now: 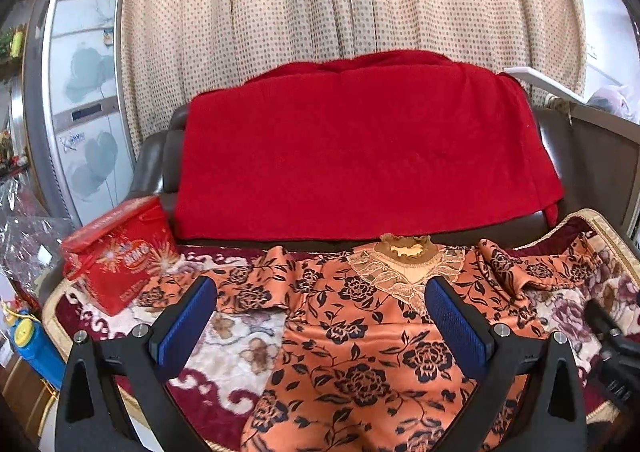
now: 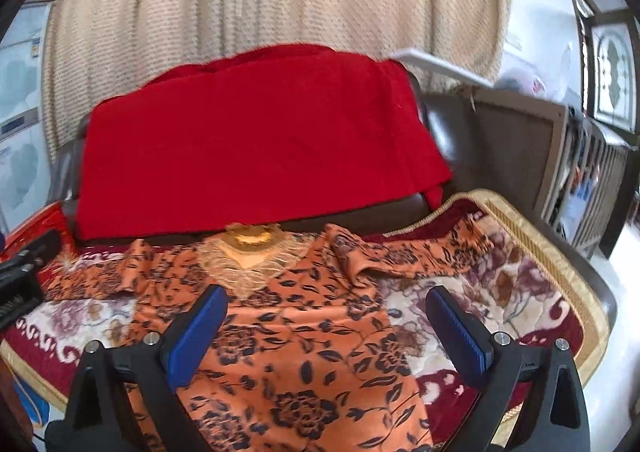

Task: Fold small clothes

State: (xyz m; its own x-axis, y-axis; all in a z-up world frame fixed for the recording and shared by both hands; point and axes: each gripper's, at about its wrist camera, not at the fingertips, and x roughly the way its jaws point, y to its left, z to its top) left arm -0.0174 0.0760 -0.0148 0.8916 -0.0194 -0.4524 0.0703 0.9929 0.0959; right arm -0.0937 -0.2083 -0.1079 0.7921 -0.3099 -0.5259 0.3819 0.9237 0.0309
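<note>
An orange top with black flowers (image 1: 360,352) (image 2: 304,352) lies spread flat on a floral blanket (image 1: 236,348) (image 2: 520,292), its lace collar (image 1: 404,264) (image 2: 248,252) at the far side and both sleeves out to the sides. My left gripper (image 1: 320,292) hovers open above the garment's left half, blue pads wide apart, nothing between them. My right gripper (image 2: 326,298) hovers open above the garment's right half, also holding nothing. The right gripper's black body (image 1: 612,348) shows at the right edge of the left wrist view; the left gripper's body (image 2: 20,276) shows at the left edge of the right wrist view.
A dark sofa back draped with a red towel (image 1: 360,148) (image 2: 256,148) rises just behind the blanket. A red printed box (image 1: 120,252) stands on the blanket's far left corner. A curtain hangs behind; a fridge (image 1: 80,112) is at left, furniture at right.
</note>
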